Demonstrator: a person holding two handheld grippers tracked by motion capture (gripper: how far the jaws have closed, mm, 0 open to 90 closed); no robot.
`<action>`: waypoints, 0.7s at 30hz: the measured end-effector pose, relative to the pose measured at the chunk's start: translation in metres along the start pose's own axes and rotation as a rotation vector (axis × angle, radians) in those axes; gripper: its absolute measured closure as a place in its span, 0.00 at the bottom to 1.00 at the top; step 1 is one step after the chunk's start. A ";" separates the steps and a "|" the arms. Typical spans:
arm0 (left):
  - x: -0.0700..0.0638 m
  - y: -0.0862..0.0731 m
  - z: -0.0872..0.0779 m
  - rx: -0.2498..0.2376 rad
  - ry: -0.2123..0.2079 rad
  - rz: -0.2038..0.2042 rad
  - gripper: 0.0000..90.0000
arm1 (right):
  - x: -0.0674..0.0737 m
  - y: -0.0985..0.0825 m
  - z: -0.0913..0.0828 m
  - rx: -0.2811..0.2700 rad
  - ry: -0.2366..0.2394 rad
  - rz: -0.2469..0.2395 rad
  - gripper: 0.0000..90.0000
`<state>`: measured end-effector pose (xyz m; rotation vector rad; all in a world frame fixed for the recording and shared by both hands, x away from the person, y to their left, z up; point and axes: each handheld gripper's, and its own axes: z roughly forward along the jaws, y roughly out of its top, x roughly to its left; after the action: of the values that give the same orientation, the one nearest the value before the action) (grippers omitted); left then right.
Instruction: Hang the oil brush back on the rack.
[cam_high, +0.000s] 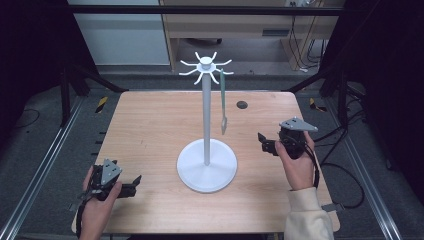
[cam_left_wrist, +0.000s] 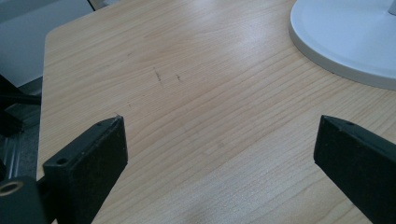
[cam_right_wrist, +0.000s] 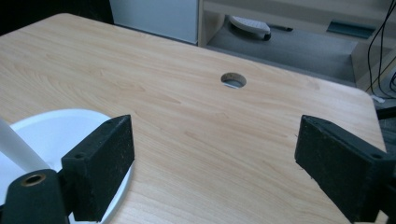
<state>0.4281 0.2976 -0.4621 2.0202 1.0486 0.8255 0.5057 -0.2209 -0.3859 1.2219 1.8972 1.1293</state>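
Left gripper (cam_high: 131, 181): resting low near the front-left corner of the tabletop (cam_high: 150, 130), held in the person's left hand (cam_high: 97, 207); jaws spread wide and holding nothing, bare wood showing between them in the left gripper view.

Rack stand (cam_high: 206, 125): white, standing upright at mid-tabletop on a round base (cam_left_wrist: 345, 42), its post rising to a crown of curved hooks (cam_high: 205, 67) toward the far edge.

Spatula (cam_high: 223, 102): grey-green, long-handled, hanging from a right-side hook, blade down, clear of the wood.

Cable hole (cam_right_wrist: 233, 80): small, round, near the far-right corner.

Right gripper (cam_high: 263, 141): hovering near the right edge, right of the base, held in the right hand (cam_high: 297, 165); jaws released and empty.

Step, as judged: both grippers are waiting off the rack, with nothing grasped; the spatula is hanging untouched.

Next move, as judged: the right gripper, being nearer, would need raising to the handle, closing on it, then lifting to clear the hook's upturned tip.
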 end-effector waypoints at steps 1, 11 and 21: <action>0.000 0.000 0.000 0.000 -0.002 0.000 0.03 | 0.000 -0.002 0.001 0.009 0.002 0.003 0.14; -0.001 0.000 0.001 0.003 -0.003 0.001 0.03 | -0.001 -0.021 0.019 0.057 0.019 0.007 0.14; -0.002 0.000 0.001 0.006 -0.006 0.007 0.03 | 0.004 -0.037 0.036 0.147 0.021 -0.066 0.14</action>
<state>0.4283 0.2952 -0.4629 2.0319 1.0424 0.8205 0.5190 -0.2135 -0.4347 1.2199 2.0516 0.9857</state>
